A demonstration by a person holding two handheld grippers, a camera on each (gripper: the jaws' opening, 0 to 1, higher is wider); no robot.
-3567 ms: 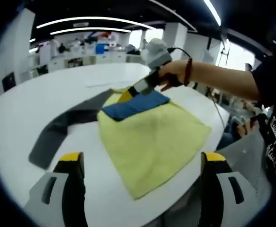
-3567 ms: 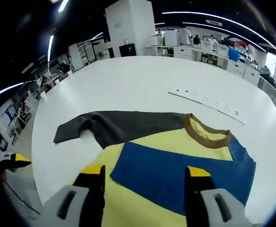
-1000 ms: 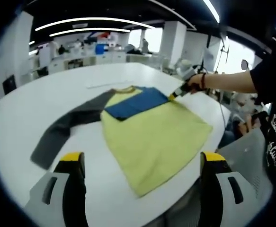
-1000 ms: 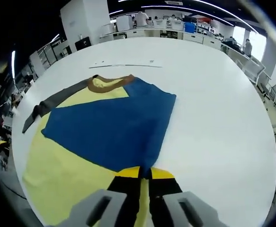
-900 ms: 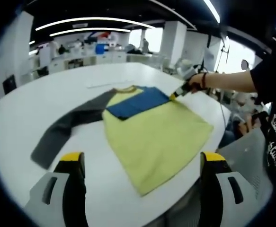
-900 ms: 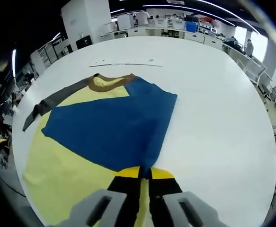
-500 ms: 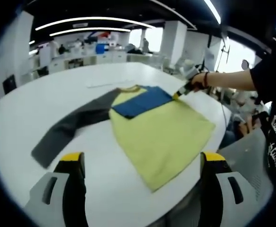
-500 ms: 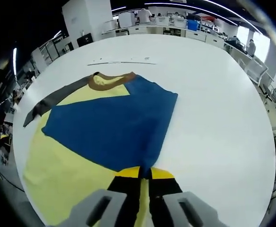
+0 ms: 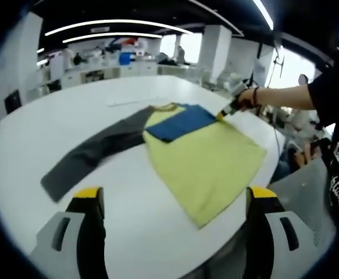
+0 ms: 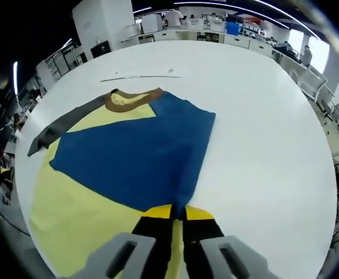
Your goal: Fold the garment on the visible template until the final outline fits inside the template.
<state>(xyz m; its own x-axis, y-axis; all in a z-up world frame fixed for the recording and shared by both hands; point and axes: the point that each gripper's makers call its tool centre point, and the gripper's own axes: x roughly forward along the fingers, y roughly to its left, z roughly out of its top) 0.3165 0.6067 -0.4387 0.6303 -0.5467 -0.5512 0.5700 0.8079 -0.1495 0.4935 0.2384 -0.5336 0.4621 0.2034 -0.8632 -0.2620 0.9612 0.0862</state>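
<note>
The garment lies flat on the white table, with a yellow body, a brown collar and a blue sleeve folded across the chest. Its dark grey sleeve stretches out to the left. My right gripper is shut on the garment's edge, where the blue sleeve's end meets the yellow cloth. It also appears in the left gripper view as the right gripper, at the shirt's far right side. My left gripper stands open above the table's near edge, short of the hem.
A thin white strip with small marks lies on the table beyond the collar. A person's arm reaches in from the right, and the table's rim curves close under the yellow hem. Desks and office gear stand far behind.
The whole garment has slid to the right across the table with the right gripper shut on its edge. The grey sleeve trails after it. My left gripper has stayed put.
</note>
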